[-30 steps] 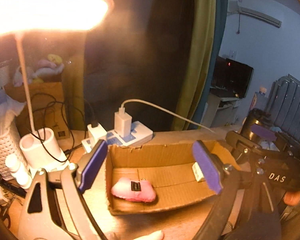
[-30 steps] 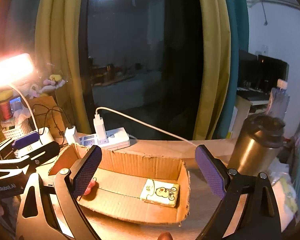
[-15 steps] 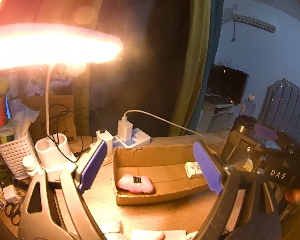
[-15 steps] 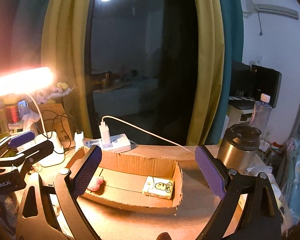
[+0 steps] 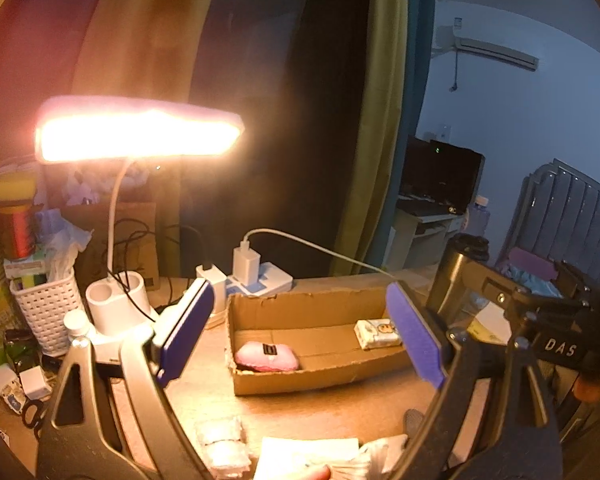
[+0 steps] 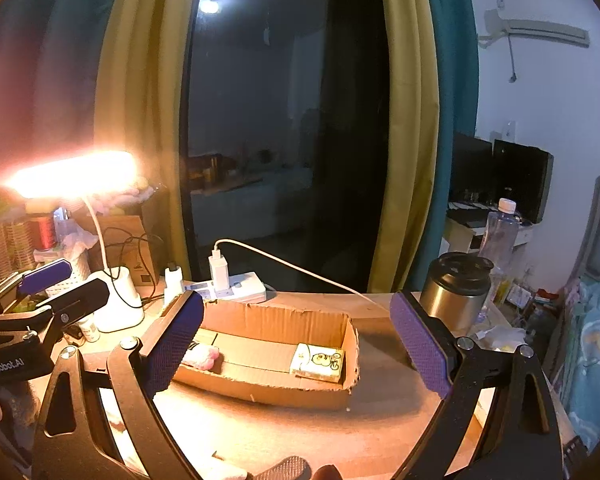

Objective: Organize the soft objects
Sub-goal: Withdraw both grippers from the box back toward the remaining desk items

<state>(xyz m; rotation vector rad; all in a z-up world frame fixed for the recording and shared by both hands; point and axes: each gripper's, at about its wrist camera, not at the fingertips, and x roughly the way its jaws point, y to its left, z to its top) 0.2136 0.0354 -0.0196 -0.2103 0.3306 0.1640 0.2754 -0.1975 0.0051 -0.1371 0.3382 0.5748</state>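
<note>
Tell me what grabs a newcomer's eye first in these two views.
The glowing desk lamp blazes at the left. Below it, mid-table, an open cardboard box holds a pink plush at its left end and a yellow printed packet at its right.

A lit desk lamp (image 5: 140, 136) glows beyond the left finger, a white power strip (image 6: 236, 286) sits between the fingers, a steel tumbler (image 6: 456, 292) behind the right finger.
</note>
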